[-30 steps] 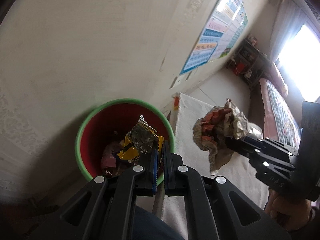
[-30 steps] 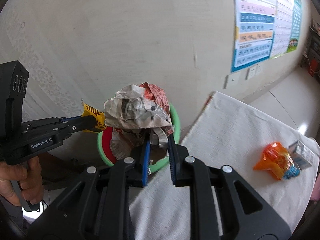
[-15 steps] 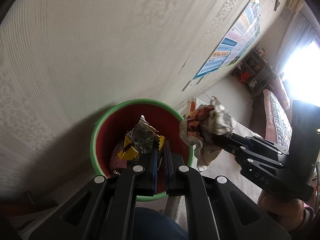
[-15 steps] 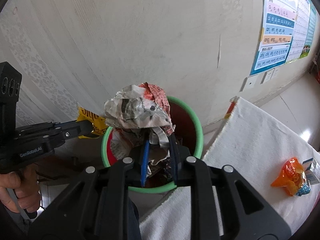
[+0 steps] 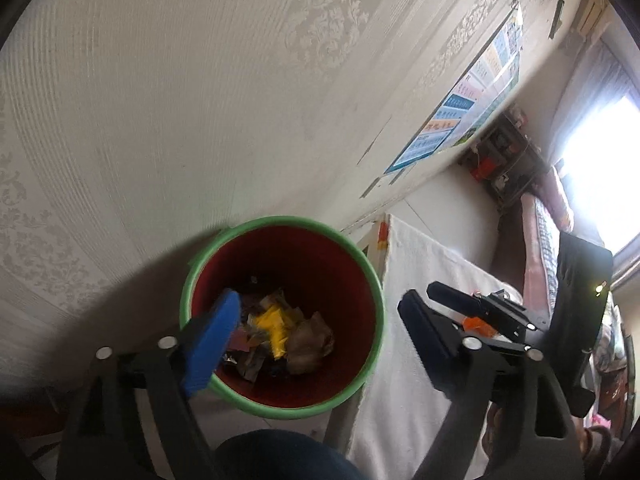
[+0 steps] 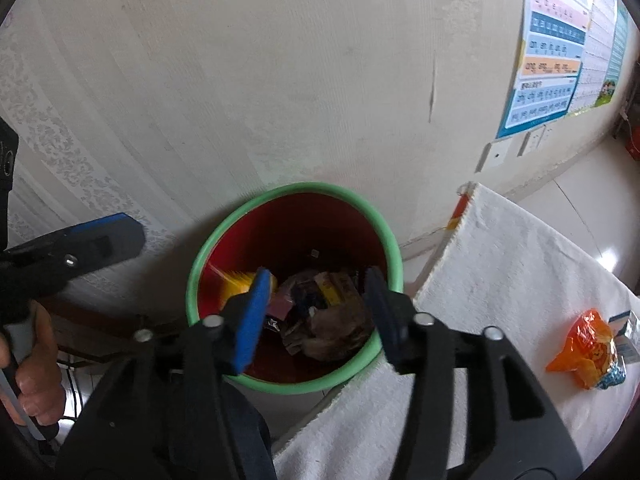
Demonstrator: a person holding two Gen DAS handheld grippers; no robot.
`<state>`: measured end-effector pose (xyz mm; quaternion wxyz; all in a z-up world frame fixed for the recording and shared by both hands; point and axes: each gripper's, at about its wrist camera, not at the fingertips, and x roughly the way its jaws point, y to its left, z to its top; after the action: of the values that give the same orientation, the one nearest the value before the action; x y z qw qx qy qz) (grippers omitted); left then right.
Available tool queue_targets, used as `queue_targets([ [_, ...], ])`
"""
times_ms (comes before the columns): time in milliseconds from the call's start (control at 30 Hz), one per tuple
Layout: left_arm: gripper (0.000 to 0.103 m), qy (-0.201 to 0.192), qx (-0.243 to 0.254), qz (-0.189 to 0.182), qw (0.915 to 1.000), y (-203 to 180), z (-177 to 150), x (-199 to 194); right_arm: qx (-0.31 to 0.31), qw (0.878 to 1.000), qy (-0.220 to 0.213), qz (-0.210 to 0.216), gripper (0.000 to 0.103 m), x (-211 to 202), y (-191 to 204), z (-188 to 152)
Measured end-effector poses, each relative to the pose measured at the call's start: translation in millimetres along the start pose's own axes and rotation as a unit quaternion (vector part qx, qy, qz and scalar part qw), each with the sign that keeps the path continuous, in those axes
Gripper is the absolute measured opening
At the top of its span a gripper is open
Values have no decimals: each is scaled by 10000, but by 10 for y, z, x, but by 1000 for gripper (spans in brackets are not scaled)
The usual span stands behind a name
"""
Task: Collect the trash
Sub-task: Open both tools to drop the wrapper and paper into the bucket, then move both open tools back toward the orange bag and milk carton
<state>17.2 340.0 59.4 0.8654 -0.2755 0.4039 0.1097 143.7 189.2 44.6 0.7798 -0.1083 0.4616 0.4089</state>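
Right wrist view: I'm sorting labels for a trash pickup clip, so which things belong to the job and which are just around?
Job:
bin, trash already inside
orange wrapper on the white cloth
small packet beside it
left gripper, open
right gripper, open

Just around:
wall poster
wall sockets

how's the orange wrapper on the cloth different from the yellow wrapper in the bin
The orange wrapper lies alone on the white cloth, not yet collected; the yellow wrapper sits inside the bin, already binned. The orange one is in the open and fully visible; the yellow one is mixed with other scraps and partly covered. The orange one looks puffed; the yellow one looks crumpled flat. Both are bright and shiny.
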Motion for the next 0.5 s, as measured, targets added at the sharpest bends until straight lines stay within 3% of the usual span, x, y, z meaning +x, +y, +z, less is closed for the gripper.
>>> queue_targets([
  [100,86,28,-5,46,10000,-10,-16,-1,67,9999,-48,-82,70,-52,-50,-47],
  [267,93,21,96,98,9999,-132,-40,-7,208,9995,-133,-214,82,-220,-160,-138],
  [500,95,35,386,40,9992,-508,-102,-24,419,9981,-317,-326,87,-544,-387,-273],
])
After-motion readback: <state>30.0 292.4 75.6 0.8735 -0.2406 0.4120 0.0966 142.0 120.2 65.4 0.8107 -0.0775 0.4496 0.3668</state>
